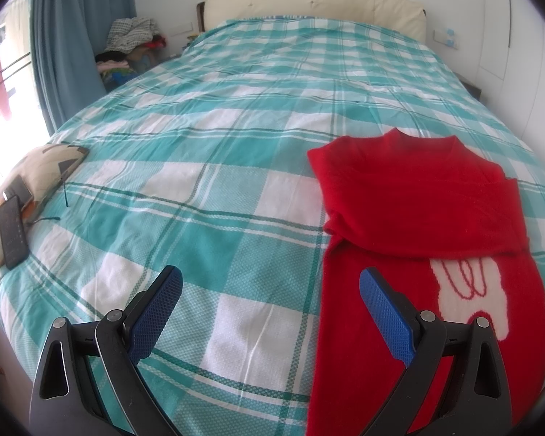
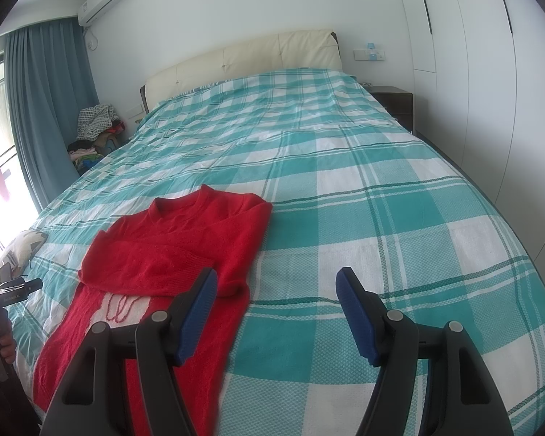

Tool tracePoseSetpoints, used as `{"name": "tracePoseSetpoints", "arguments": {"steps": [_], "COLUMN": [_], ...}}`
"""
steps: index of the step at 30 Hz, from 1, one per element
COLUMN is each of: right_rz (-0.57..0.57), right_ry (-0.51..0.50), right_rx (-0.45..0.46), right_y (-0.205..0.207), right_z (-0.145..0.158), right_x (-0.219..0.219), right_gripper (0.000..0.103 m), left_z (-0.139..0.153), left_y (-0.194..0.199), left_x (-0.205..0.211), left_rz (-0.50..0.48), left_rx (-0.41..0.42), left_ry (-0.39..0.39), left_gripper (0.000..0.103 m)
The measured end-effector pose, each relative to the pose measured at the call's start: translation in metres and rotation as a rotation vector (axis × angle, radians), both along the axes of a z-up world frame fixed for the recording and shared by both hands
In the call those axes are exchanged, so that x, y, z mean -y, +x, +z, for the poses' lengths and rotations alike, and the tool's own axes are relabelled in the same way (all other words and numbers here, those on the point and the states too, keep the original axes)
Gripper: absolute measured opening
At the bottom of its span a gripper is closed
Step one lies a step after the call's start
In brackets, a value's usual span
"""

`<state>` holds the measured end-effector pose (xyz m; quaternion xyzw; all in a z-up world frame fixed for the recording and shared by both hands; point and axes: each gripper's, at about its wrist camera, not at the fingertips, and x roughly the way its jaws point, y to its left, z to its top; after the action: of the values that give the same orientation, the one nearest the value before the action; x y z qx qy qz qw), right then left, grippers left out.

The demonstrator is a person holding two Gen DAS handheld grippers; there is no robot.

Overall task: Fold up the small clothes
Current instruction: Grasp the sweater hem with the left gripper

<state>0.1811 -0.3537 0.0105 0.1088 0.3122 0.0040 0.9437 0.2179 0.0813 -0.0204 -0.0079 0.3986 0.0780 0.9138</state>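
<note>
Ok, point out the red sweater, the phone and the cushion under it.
red sweater (image 1: 410, 189), left wrist view, upper chest.
phone (image 1: 12, 232), left wrist view, screen middle.
cushion (image 1: 47, 163), left wrist view, bare top.

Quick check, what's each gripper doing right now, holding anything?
Left gripper: open, holding nothing, just left of the red sweater.
Right gripper: open, holding nothing, over the sweater's right edge and the bed.

the left gripper (image 1: 270, 283) hovers with its blue-padded fingers (image 1: 385, 314) spread wide, holding nothing. the right gripper (image 2: 277, 285) hovers likewise, fingers (image 2: 196, 309) parted wide and empty.
</note>
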Motion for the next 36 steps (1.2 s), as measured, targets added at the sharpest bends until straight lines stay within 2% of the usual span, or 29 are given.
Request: {"name": "tracePoseSetpoints", "arguments": {"steps": [12, 16, 18, 21, 26, 28, 30, 34, 36], "right_rz": [-0.003, -0.039, -0.030, 0.026, 0.154, 0.182, 0.178, 0.185, 0.211], "right_ry": [-0.008, -0.047, -0.003, 0.096, 0.198, 0.246, 0.297, 0.335, 0.358], "right_rx": [0.001, 0.006, -0.009, -0.075, -0.279, -0.366, -0.446, -0.479, -0.477], "right_y": [-0.001, -0.011, -0.025, -0.055, -0.099, -0.113, -0.121, -0.123, -0.118], "right_z": [-0.001, -0.001, 0.000, -0.008, -0.047, -0.067, -0.087, -0.104, -0.107], "right_x": [0.000, 0.003, 0.005, -0.005, -0.051, -0.067, -0.073, -0.077, -0.080], "right_gripper": [0.067, 0.067, 0.067, 0.067, 0.067, 0.067, 0.067, 0.067, 0.059], "left_z": [-0.001, -0.004, -0.011, -0.027, -0.040, -0.048, -0.058, -0.064, -0.066], "left_y": [-0.001, -0.019, -0.040, -0.076, -0.123, -0.132, -0.136, -0.139, -0.141], "left_x": [-0.002, -0.017, -0.023, -0.021, 0.001, 0.010, 0.017, 0.029, 0.034], "left_rz": [0.002, -0.049, -0.089, -0.170, -0.285, -0.318, -0.319, -0.324, -0.346], "left_rx": [0.002, -0.017, -0.057, -0.121, -0.189, -0.228, -0.275, -0.293, -0.311], "left_ry": [0.004, -0.087, -0.145, -0.228, -0.299, -0.326, -0.326, -0.286, -0.277], "left_gripper": [0.099, 0.099, 0.099, 0.099, 0.095, 0.085, 0.070, 0.052, 0.028]}}
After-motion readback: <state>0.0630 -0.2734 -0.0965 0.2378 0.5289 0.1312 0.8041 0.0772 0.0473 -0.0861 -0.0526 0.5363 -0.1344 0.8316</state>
